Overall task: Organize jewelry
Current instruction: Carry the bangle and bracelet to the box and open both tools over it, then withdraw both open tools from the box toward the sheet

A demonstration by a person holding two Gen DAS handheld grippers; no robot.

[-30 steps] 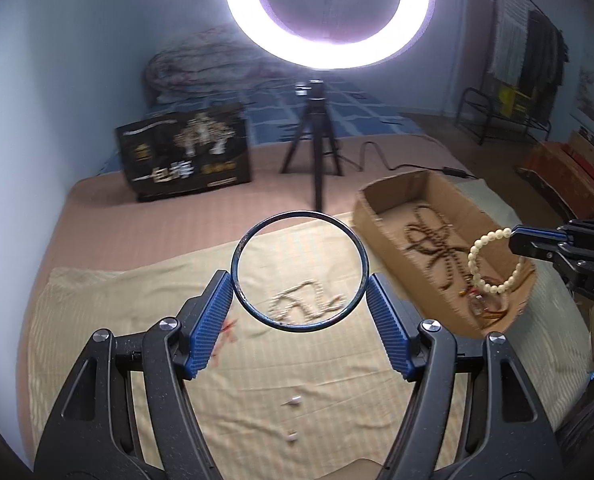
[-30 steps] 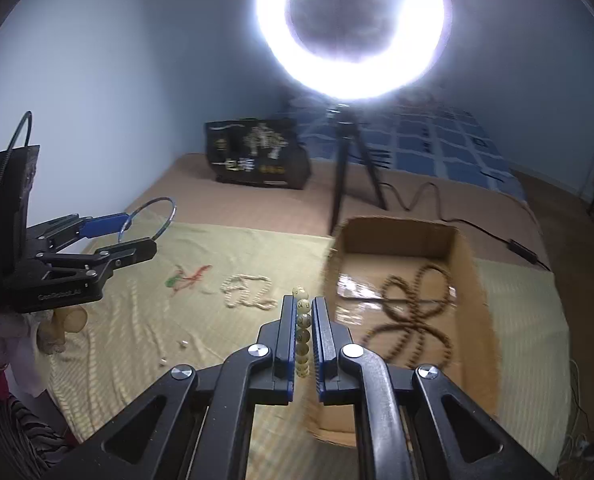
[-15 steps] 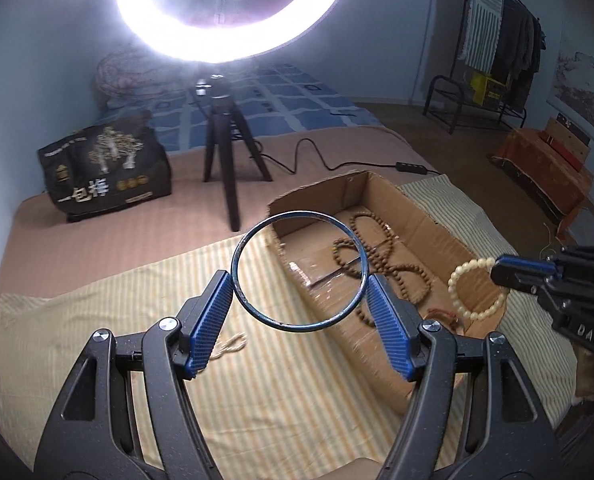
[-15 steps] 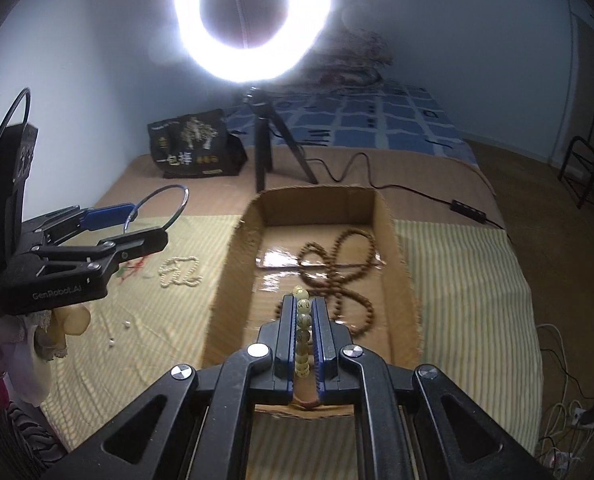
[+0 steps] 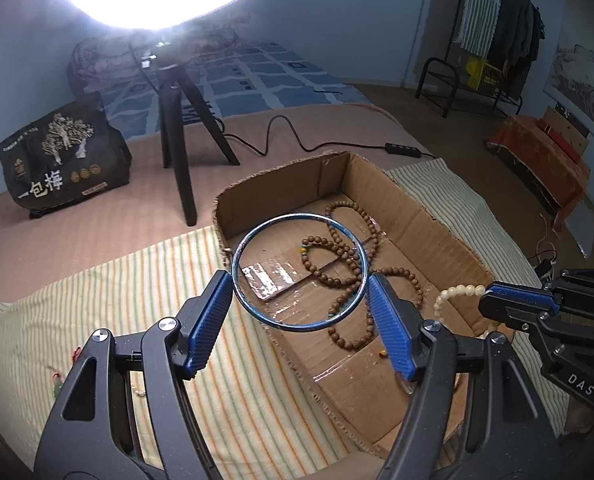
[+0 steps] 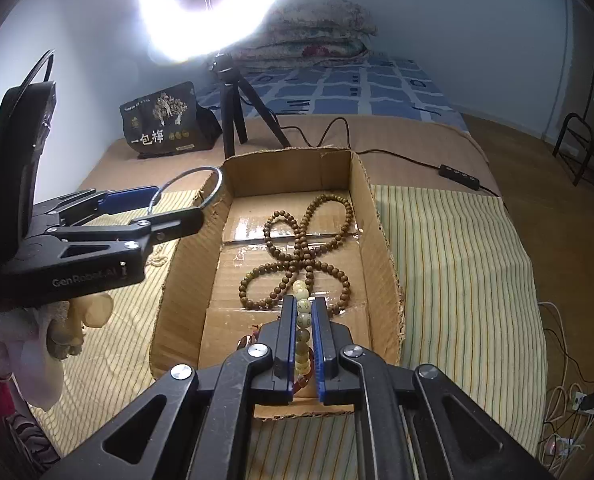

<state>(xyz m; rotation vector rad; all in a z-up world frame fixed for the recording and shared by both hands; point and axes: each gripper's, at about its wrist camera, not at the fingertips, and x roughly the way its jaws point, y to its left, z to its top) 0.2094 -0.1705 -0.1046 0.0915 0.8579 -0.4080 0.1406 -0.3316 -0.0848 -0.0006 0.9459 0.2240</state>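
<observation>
Two grippers over cardboard box (image 5: 437, 216) on striped cloth (image 5: 109, 292). Left gripper (image 5: 300, 300) spread wide, pads clamped on thin blue bangle (image 5: 257, 312), ring hanging above box's near-left corner. Right gripper (image 6: 305, 320) squeezed tight on pale bead bracelet (image 6: 302, 316), hovering over box interior. Brown bead necklace (image 6: 297, 248) looped on box floor. Ring light (image 6: 213, 4) blazing behind.

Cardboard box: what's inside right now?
The cardboard box holds a looped brown bead necklace on its taped floor. The right hand-held gripper, shut on a pale bead bracelet, covers the near end.
</observation>
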